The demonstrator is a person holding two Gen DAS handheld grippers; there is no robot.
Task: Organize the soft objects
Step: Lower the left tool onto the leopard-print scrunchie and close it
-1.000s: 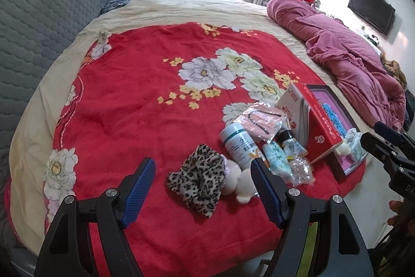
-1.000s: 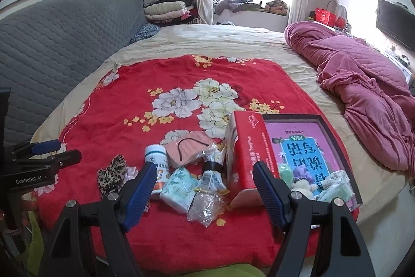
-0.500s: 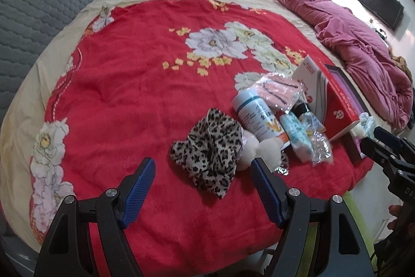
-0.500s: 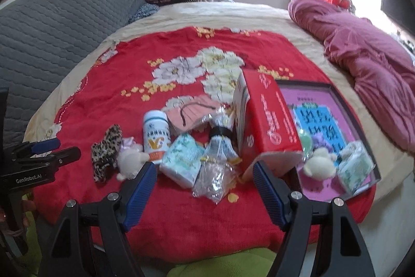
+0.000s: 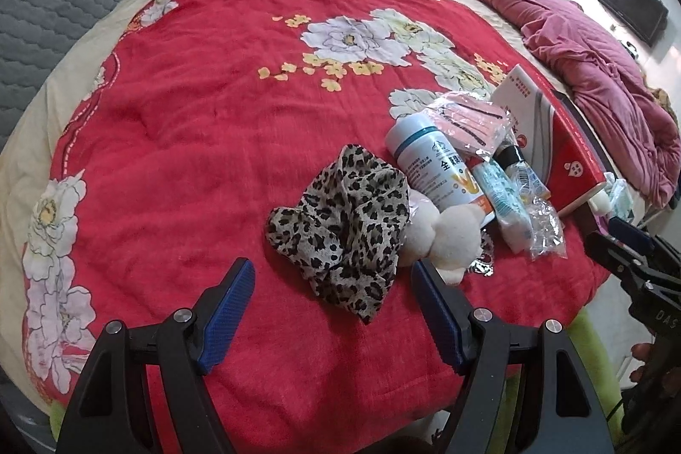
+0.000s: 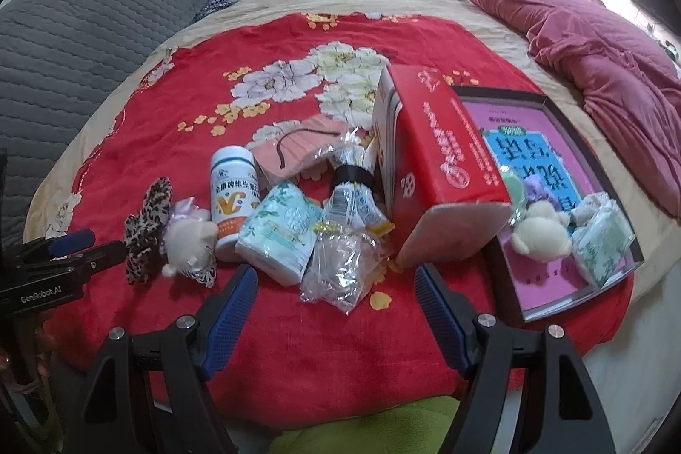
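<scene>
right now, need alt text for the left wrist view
The open left gripper hangs empty above a leopard-print cloth on a red floral blanket. Beside the cloth lie a cream plush toy, a white bottle and plastic packets.

Both claws (image 5: 332, 275) (image 6: 336, 284) open, empty.

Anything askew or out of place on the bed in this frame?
Yes. The red box lies tipped, one edge propped on the rim of the shallow tray. The white bottle lies on its side among loose packets. Nothing looks spilled or damaged.
</scene>
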